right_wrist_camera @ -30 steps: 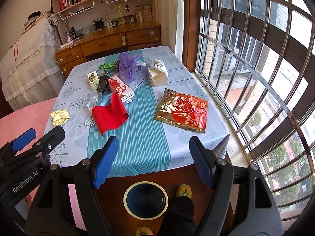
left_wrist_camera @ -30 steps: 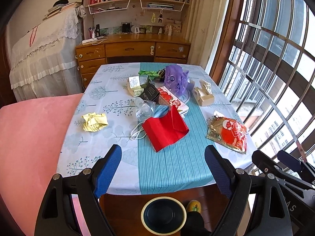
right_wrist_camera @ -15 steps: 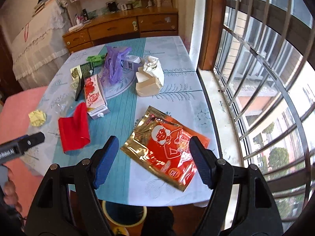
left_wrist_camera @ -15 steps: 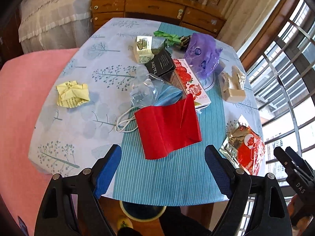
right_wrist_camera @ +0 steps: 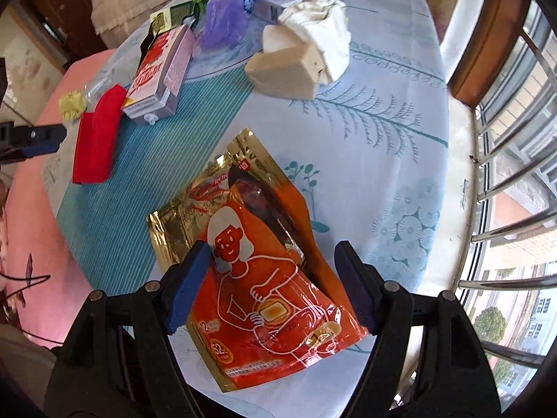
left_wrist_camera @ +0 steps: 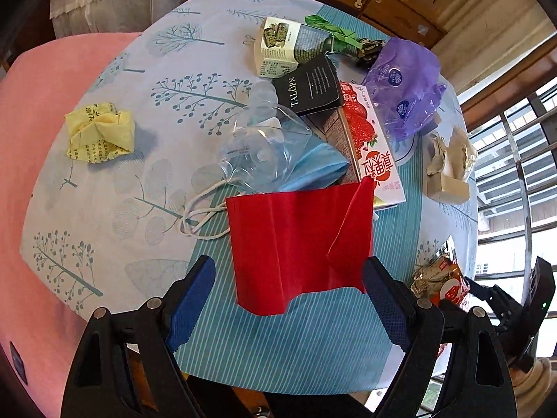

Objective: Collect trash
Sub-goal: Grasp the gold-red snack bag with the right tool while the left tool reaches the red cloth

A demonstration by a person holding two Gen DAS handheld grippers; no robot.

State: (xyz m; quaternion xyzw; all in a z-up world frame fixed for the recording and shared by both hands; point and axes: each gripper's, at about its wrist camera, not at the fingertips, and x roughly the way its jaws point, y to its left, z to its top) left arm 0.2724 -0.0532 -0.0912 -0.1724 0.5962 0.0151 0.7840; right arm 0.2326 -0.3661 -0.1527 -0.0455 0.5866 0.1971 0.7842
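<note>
My left gripper (left_wrist_camera: 289,299) is open, its blue pads on either side of the near edge of a folded red paper (left_wrist_camera: 299,240) on the table. My right gripper (right_wrist_camera: 271,285) is open, straddling an orange and gold foil pouch (right_wrist_camera: 264,264) near the table's window side. Other trash lies further back: a crumpled yellow paper (left_wrist_camera: 101,132), a clear plastic cup (left_wrist_camera: 264,142), a blue face mask (left_wrist_camera: 316,170), a purple plastic bag (left_wrist_camera: 403,83), a green wrapper (left_wrist_camera: 330,31).
A strawberry carton (left_wrist_camera: 369,146), a black booklet (left_wrist_camera: 310,87), a small snack box (left_wrist_camera: 278,48) and a tissue box (right_wrist_camera: 289,66) stand on the patterned tablecloth (left_wrist_camera: 174,69). A pink chair (left_wrist_camera: 34,104) is left; barred windows (right_wrist_camera: 515,174) are right.
Both grippers have moved forward and down over the table: the left has closed in on the red paper, the right on the foil pouch. The floor bin has left both views.
</note>
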